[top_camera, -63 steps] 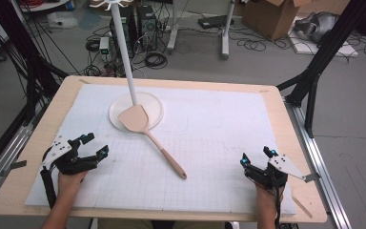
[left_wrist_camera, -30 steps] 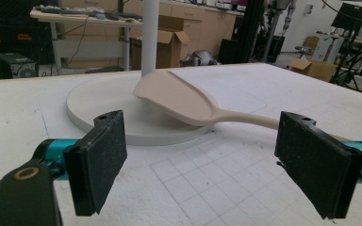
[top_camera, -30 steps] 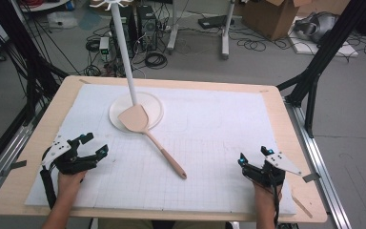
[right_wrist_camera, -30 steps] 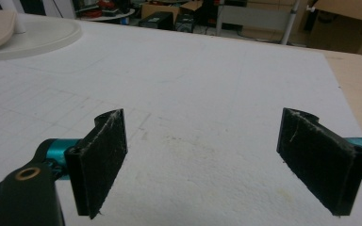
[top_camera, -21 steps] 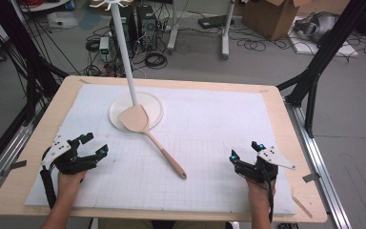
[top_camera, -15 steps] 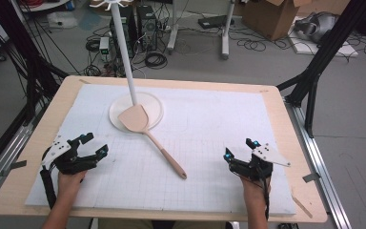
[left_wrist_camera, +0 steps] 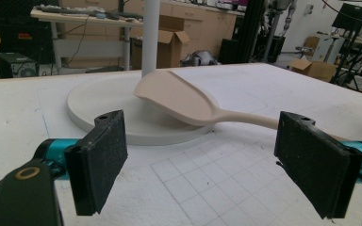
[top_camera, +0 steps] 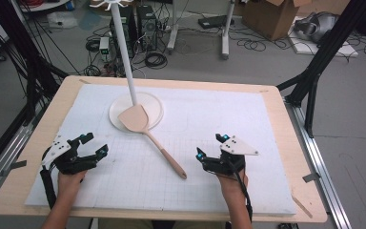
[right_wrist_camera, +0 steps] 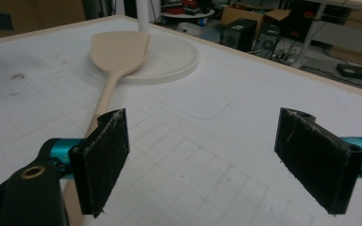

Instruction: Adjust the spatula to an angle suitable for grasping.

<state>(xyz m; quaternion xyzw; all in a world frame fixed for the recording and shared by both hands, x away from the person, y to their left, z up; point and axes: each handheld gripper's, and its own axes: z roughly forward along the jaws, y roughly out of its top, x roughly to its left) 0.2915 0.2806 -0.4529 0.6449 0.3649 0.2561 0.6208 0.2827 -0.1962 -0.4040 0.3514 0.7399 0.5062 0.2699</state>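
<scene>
A pale wooden spatula point(top_camera: 152, 142) lies on the white mat, its blade point(top_camera: 133, 119) propped on the round white base point(top_camera: 155, 107) of a pole stand and its handle running toward the front right. My right gripper point(top_camera: 210, 146) stands open just right of the handle's end, with nothing between its pads. In the right gripper view the spatula point(right_wrist_camera: 118, 52) runs back from behind the left pad point(right_wrist_camera: 101, 157). My left gripper point(top_camera: 95, 144) rests open at the front left. In its own view it point(left_wrist_camera: 207, 165) faces the blade point(left_wrist_camera: 179, 101) and the base point(left_wrist_camera: 99, 103).
The white pole point(top_camera: 123, 52) rises from the base. The white gridded mat point(top_camera: 209, 114) covers most of the wooden table point(top_camera: 295, 143). Black frame legs point(top_camera: 314, 71) flank the table, with cables and cardboard boxes point(top_camera: 267, 16) on the floor behind.
My right gripper has moved left and a little forward across the mat, from near the right edge to beside the spatula handle's end. The left gripper and the spatula have stayed put.
</scene>
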